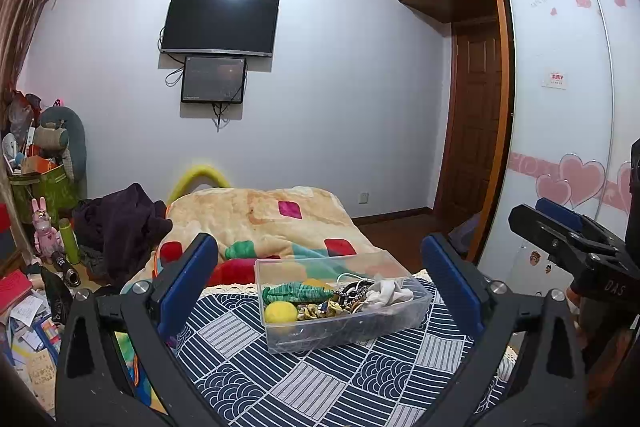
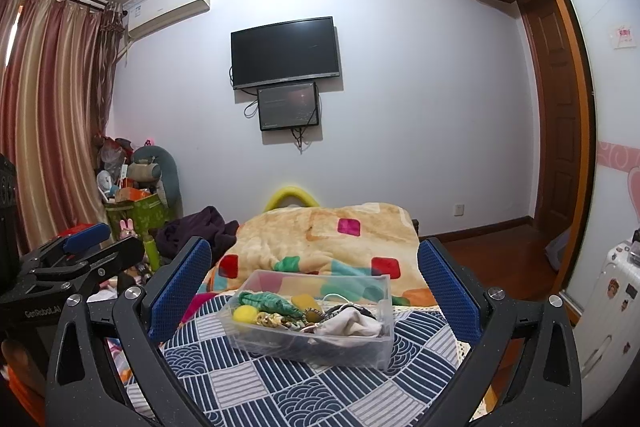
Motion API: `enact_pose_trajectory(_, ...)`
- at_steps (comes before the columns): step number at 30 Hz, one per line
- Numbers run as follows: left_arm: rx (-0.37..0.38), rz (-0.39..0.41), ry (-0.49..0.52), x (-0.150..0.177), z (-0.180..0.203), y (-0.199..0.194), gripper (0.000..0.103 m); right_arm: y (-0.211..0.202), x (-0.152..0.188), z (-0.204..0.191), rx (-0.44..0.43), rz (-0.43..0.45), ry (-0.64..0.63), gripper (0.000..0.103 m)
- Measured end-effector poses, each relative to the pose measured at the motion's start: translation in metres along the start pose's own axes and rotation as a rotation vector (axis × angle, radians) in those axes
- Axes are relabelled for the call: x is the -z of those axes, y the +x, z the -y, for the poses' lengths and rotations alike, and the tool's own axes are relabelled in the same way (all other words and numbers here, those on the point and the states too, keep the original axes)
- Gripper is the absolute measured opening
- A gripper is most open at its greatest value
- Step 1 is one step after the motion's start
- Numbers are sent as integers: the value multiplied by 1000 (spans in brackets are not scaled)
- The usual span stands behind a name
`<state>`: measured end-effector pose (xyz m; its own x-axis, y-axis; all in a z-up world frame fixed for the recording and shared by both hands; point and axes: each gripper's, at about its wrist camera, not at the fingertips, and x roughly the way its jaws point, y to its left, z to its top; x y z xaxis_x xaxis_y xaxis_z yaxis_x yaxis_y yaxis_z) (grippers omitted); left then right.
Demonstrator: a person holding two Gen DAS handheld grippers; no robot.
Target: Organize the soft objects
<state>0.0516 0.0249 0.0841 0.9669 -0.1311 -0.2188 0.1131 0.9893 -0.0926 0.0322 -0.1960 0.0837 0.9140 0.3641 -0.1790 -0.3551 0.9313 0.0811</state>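
While both claws hang wide open, left claw (image 1: 320,275) and right claw (image 2: 316,279) frame a clear bin (image 1: 340,303) of soft objects (image 1: 308,294) on the patterned bed cover (image 1: 320,379); a blanket (image 1: 264,219) is heaped beyond, floor clutter (image 1: 28,303) far left.

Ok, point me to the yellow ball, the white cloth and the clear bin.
yellow ball (image 1: 281,311), left wrist view, middle of the ball.
white cloth (image 2: 352,323), right wrist view, centre of the bunched fabric.
clear bin (image 1: 344,333), left wrist view, front wall.
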Motion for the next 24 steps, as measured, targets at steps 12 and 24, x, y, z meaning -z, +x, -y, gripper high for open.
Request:
enact_pose_trajectory(12,30,-1,2,-2,-3,-2,103,1,1,-1,-3,-4,-4,103)
enact_pose_trajectory(24,36,-15,-5,-2,-3,-1,103,3,1,-1,-3,-8,-1,103)
